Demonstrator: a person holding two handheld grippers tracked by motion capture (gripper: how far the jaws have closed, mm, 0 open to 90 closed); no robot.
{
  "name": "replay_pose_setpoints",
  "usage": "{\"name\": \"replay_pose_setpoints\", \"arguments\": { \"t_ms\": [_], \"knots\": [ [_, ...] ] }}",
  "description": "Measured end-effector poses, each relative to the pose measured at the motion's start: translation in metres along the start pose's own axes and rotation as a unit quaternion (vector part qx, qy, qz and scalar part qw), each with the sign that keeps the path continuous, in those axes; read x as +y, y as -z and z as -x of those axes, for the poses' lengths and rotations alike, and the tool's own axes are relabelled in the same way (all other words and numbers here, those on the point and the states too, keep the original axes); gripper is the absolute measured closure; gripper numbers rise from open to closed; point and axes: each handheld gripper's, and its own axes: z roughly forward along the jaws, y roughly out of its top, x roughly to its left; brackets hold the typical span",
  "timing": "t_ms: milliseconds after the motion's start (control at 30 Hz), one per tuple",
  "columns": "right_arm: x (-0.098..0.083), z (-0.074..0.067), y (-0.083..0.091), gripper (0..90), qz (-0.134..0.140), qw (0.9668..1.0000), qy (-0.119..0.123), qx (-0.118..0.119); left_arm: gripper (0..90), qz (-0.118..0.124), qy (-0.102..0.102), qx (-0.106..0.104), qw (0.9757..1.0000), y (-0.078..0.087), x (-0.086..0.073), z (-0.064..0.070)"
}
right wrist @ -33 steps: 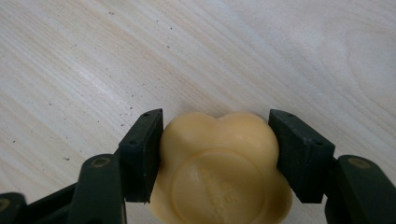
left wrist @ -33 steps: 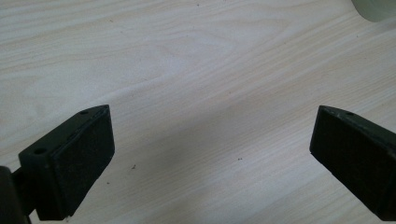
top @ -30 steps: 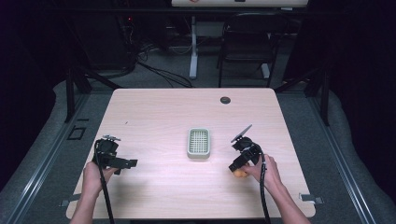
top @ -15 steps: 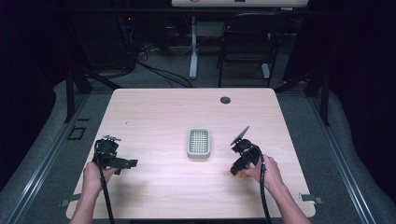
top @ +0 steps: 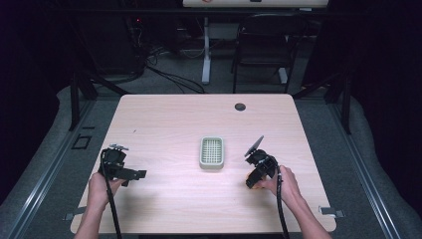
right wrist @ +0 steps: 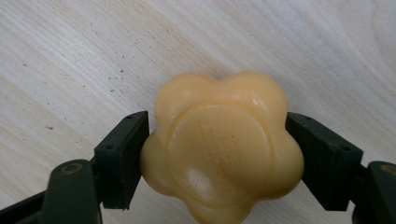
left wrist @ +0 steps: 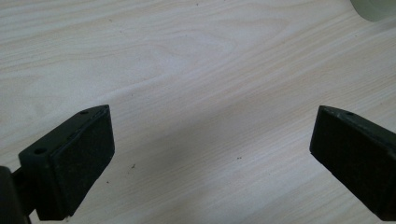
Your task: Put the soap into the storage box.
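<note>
A yellow flower-shaped soap bar [right wrist: 222, 149] lies flat on the wooden table, pinched from both sides by the jaws of my right gripper [right wrist: 217, 154]. From above, the right gripper [top: 253, 183] points down at the table's right front, a sliver of the soap [top: 253, 187] showing under it. A pale green soap dish [top: 212, 152] with a slotted floor sits at the table's middle, left of that gripper. My left gripper [left wrist: 212, 149] is open over bare wood, and in the high view the left gripper [top: 135, 175] rests near the left front.
A round black cable grommet [top: 240, 106] sits near the table's far edge. The corner of the pale dish [left wrist: 376, 8] shows at the top right of the left gripper view. Beyond the table [top: 164, 119] stand a chair and desk legs on the grey floor.
My right gripper has tipped down onto the soap and its jaws have come in against it. The left gripper has stayed put.
</note>
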Motion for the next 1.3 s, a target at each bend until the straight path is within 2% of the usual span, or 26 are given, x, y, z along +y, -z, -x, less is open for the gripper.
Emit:
{"name": "replay_pose_setpoints", "arguments": {
  "t_ms": [33,67,100,300,333,367,400,433,467,533,667,900,967,1033,1067,1267,1300],
  "knots": [
    [0.002,0.003,0.005,24.4,-0.024,0.9995,0.019,-0.002,0.0,-0.001,0.000,0.000,1.0000,0.000,0.000,0.000],
    [0.002,0.003,0.005,24.4,-0.024,0.9995,0.019,-0.002,0.0,-0.001,0.000,0.000,1.0000,0.000,0.000,0.000],
    [0.001,0.002,0.006,24.4,-0.006,0.9999,0.006,0.006,0.0,0.000,0.000,0.000,1.0000,0.000,0.000,0.000],
    [0.002,0.003,0.011,24.4,0.004,0.9999,0.005,0.015,0.0,0.001,0.001,0.001,1.0000,0.000,0.000,0.000],
    [0.000,0.002,0.009,24.3,0.024,0.9995,-0.009,0.017,0.0,0.001,0.001,0.001,1.0000,0.000,0.000,0.000],
    [0.000,0.002,0.009,24.3,0.024,0.9995,-0.009,0.017,0.0,0.001,0.001,0.001,1.0000,0.000,0.000,0.000],
    [0.002,0.003,0.015,24.3,0.007,0.9998,0.009,0.017,0.0,0.001,0.000,0.001,1.0000,0.000,0.000,0.000],
    [0.002,0.003,0.015,24.3,0.007,0.9998,0.009,0.017,0.0,0.000,0.000,0.001,1.0000,0.000,0.000,0.000],
    [0.002,0.002,0.016,24.3,0.019,0.9996,0.003,0.019,0.0,0.001,0.000,0.000,1.0000,0.000,0.000,0.000],
    [0.003,0.004,0.020,24.3,0.006,0.9997,0.017,0.017,0.0,0.002,0.001,0.001,1.0000,0.001,-0.001,0.000],
    [0.001,0.005,0.022,24.3,0.022,0.9995,0.006,0.019,0.0,0.002,0.001,0.001,1.0000,0.001,-0.001,-0.001],
    [0.003,0.008,0.027,24.4,0.026,0.9995,0.002,0.017,0.0,0.003,-0.001,0.001,1.0000,0.001,-0.001,-0.001],
    [0.006,0.009,0.028,24.3,0.024,0.9995,0.007,0.021,0.0,0.003,-0.002,0.000,1.0000,0.001,-0.001,-0.001],
    [0.009,0.010,0.029,24.4,0.010,0.9996,0.021,0.014,0.0,0.003,-0.002,0.000,1.0000,0.001,-0.001,-0.001],
    [0.008,0.008,0.027,24.4,0.025,0.9995,0.007,0.018,0.0,0.004,-0.002,0.001,1.0000,0.001,-0.001,0.000],
    [0.017,0.004,0.030,24.3,0.027,0.9994,0.011,0.017,0.0,0.005,-0.004,-0.001,1.0000,0.001,-0.001,0.000],
    [0.022,0.002,0.031,24.4,0.037,0.9991,0.013,0.019,0.0,0.006,-0.004,-0.001,1.0000,0.001,-0.001,0.000]
  ]
}}
